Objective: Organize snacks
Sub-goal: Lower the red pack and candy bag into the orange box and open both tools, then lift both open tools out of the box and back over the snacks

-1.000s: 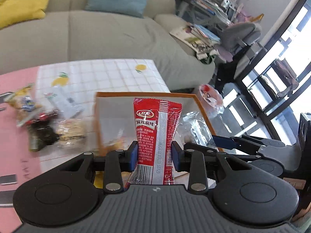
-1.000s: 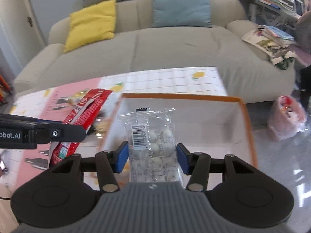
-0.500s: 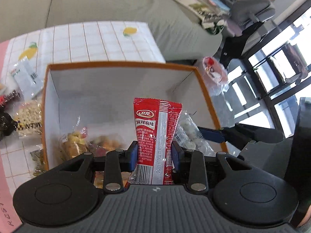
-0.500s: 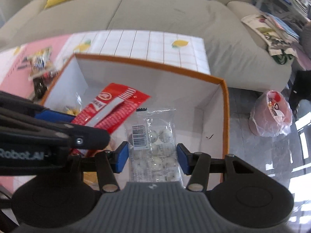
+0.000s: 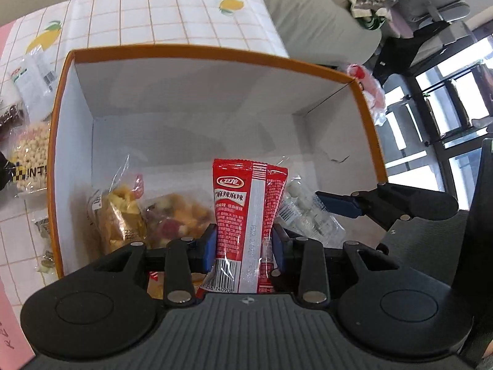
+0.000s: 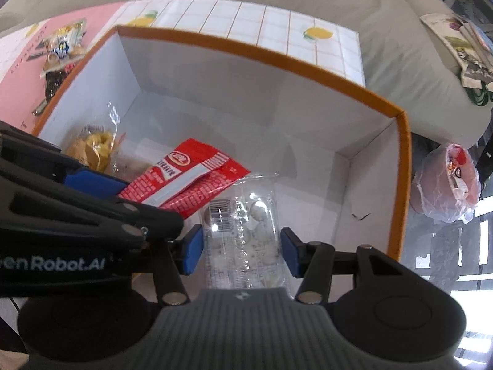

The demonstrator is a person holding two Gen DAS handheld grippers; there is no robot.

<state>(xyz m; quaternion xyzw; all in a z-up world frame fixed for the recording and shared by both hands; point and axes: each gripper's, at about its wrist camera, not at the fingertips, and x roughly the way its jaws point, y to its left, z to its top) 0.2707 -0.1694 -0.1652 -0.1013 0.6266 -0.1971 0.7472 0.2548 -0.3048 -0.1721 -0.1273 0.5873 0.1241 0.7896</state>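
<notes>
Both grippers are hanging over the open orange-rimmed box (image 5: 215, 52), which is sitting at the desk's (image 5: 172, 15) far right corner, beside the sofa. The left gripper (image 5: 243, 243) is pinching the red spicy snack packet (image 5: 246, 212) upright between its blue pads, and in the right wrist view that packet is lying angled across the box interior. The right gripper (image 6: 242, 246) is holding the clear pack of white candies (image 6: 243, 240), though its pads are looking only just against the pack's edges, so that hold seems loose. 2 fruit-snack bags (image 5: 148, 212) are already lying in the box's near left corner. The main risk is crowding: the 2 grippers are working almost side by side, so releasing together could knock 1 pack against the other tool. The clear pack, being slippery and lightly pinched, could slide out early and land crooked. The red packet could also drop on top of the bags below instead of lying flat. More snacks (image 5: 27, 151) are waiting outside the box along the desk's left side.
</notes>
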